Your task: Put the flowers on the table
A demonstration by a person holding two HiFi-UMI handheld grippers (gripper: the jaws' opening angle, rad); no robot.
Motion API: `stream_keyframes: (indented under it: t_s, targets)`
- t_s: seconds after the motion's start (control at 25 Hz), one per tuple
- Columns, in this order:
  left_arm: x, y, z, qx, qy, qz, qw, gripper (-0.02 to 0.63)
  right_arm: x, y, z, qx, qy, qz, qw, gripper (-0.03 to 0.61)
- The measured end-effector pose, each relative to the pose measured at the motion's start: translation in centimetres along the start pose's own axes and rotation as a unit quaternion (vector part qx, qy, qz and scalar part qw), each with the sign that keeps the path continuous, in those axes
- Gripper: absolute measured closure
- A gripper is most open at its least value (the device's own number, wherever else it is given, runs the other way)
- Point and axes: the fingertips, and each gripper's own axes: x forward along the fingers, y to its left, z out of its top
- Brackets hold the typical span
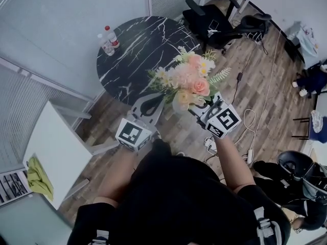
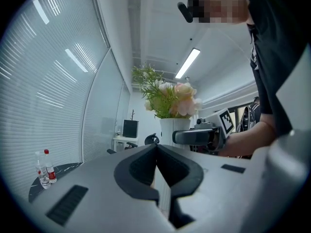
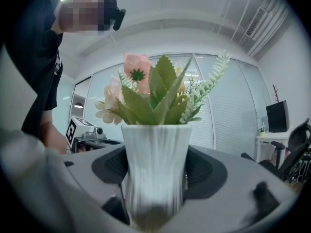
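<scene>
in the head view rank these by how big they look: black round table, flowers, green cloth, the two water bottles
1. black round table
2. flowers, held up nearer the camera, so they probably look larger than they are
3. green cloth
4. water bottles, a little smaller than the cloth even taken as a pair
</scene>
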Motion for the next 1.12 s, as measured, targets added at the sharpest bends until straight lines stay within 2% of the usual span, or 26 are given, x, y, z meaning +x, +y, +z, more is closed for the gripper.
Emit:
stream_keyframes:
  t_s: [0.6, 1.12]
  targets:
    - [1.6, 8.1, 0.3, -0.006, 0.001, -0.018, 0.9998, 0.601, 7.3, -2.8, -0.6, 0.000, 0.011, -0.014, 1.000, 0.238]
    - [2.0, 10.7, 0.2, -0.006, -0.007, -0.037, 0.9993, 0.601, 8.9, -3.6, -0.8, -0.011, 0.017, -0.038, 0.999, 0.238]
